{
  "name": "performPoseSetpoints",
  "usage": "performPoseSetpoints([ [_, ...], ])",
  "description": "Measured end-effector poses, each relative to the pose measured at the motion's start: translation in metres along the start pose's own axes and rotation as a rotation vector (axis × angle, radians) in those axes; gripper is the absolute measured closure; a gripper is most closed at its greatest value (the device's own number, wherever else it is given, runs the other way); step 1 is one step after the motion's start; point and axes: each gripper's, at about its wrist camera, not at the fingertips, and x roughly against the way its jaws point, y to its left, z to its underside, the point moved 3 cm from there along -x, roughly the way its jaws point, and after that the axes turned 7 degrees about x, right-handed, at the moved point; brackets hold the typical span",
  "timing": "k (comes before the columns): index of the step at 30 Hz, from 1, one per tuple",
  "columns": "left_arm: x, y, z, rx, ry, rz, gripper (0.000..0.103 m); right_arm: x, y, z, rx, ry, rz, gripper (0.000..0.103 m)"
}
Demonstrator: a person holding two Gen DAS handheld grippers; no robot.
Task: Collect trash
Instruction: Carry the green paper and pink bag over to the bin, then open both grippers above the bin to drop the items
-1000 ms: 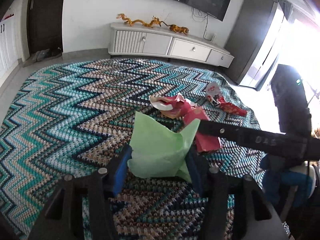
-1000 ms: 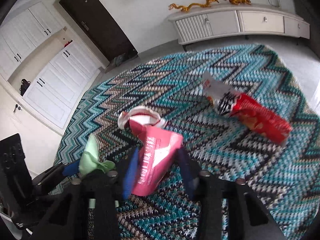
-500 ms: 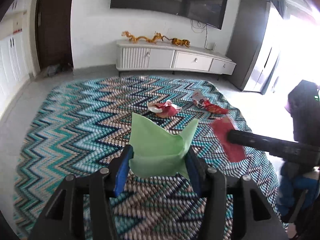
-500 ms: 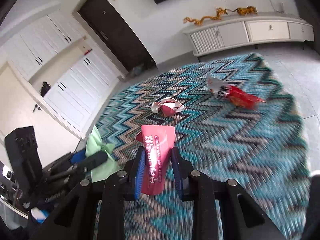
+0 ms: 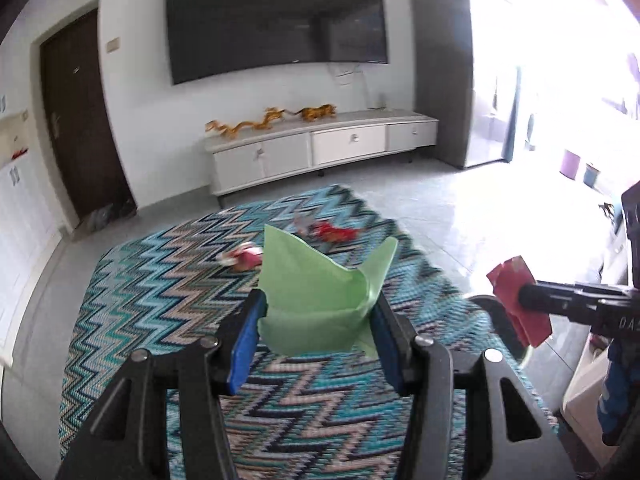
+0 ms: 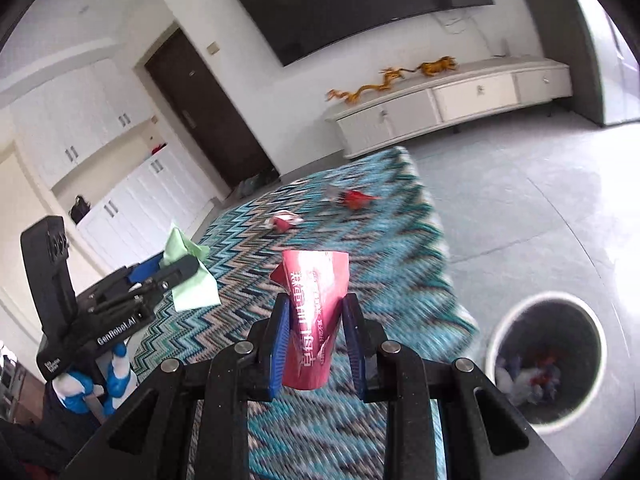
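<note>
My left gripper (image 5: 316, 308) is shut on a crumpled green paper (image 5: 320, 292), held high above the zigzag rug (image 5: 160, 304). My right gripper (image 6: 316, 304) is shut on a red snack wrapper (image 6: 316, 316), also lifted; the wrapper shows in the left wrist view (image 5: 516, 304) at the right. A round trash bin (image 6: 548, 360) with some trash inside stands on the tiled floor, low and right of the right gripper. Two more wrappers lie on the rug: a pink-white one (image 6: 284, 222) and a red-silver one (image 6: 352, 198).
A white TV cabinet (image 5: 320, 148) with golden dragon figures stands along the far wall under a wall TV. A dark door and white cupboards are at the left. Bright glass doors are at the right. Bare tiled floor (image 6: 540, 208) lies beside the rug.
Both grippers have risen and pulled back from the rug with their trash. The views tilted up, and the trash bin has come into the right wrist view.
</note>
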Motion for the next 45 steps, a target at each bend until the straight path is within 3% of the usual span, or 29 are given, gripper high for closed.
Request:
performPoseSetpoints([
  [10, -0.009, -0.091, -0.002, -0.144, 0.024, 0.067, 0.053, 0.059, -0.076, 0.034, -0.161, -0.084, 0.112, 0.078],
  [15, -0.026, -0.136, 0.000, -0.219, 0.046, 0.097, 0.053, 0.069, -0.113, 0.051, -0.232, -0.095, 0.151, 0.078],
  [29, -0.107, -0.228, 0.010, -0.369, 0.154, 0.165, 0.053, 0.059, -0.201, 0.076, -0.391, -0.067, 0.216, 0.078],
  [40, -0.155, -0.270, 0.017, -0.422, 0.232, 0.247, 0.050, 0.048, -0.250, 0.087, -0.443, -0.020, 0.285, 0.076],
  [44, -0.162, -0.280, 0.020, -0.429, 0.255, 0.283, 0.047, 0.044, -0.263, 0.090, -0.456, -0.001, 0.300, 0.072],
  [45, -0.162, -0.281, 0.020, -0.430, 0.257, 0.288, 0.047, 0.044, -0.266, 0.091, -0.459, 0.002, 0.305, 0.066],
])
